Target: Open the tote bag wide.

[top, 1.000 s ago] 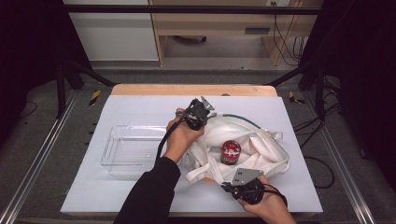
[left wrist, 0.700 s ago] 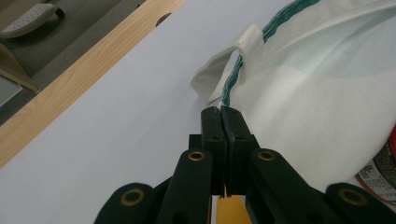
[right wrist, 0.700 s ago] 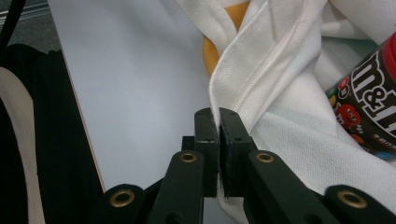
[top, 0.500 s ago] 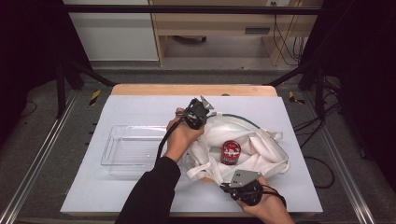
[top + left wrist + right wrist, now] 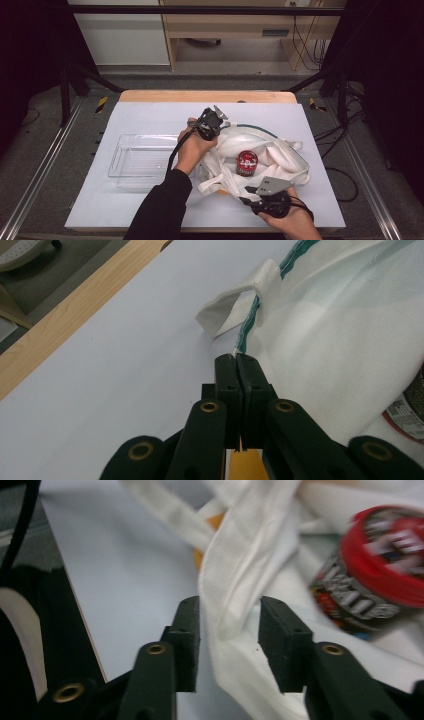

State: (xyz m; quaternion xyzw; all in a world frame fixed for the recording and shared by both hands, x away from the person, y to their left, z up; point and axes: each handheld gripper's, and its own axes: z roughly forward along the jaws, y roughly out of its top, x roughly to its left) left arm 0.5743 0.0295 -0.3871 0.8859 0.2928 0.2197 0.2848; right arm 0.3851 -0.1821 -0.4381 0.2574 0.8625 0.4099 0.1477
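Note:
A white cloth bag (image 5: pixel 272 150) with green trim lies crumpled on the table, and a red-lidded tin (image 5: pixel 246 162) stands in its folds. My left gripper (image 5: pixel 212 120) is at the bag's far left edge. In the left gripper view it (image 5: pixel 236 360) is shut on the trimmed hem, just below a strap loop (image 5: pixel 240 305). My right gripper (image 5: pixel 250 192) is at the bag's near edge. In the right gripper view its jaws (image 5: pixel 227 612) have just been opening, and a fold of the bag (image 5: pixel 235 580) stands loose between them. The tin (image 5: pixel 380 575) lies to their right.
A clear plastic tray (image 5: pixel 125 162) sits left of the bag, beside the left forearm. The white mat (image 5: pixel 150 115) covers a wooden table whose far edge (image 5: pixel 210 96) shows behind. Dark frame rails run along both sides.
The right hand has shifted slightly at the bag's near edge. The left hand, the bag and the tin look unmoved.

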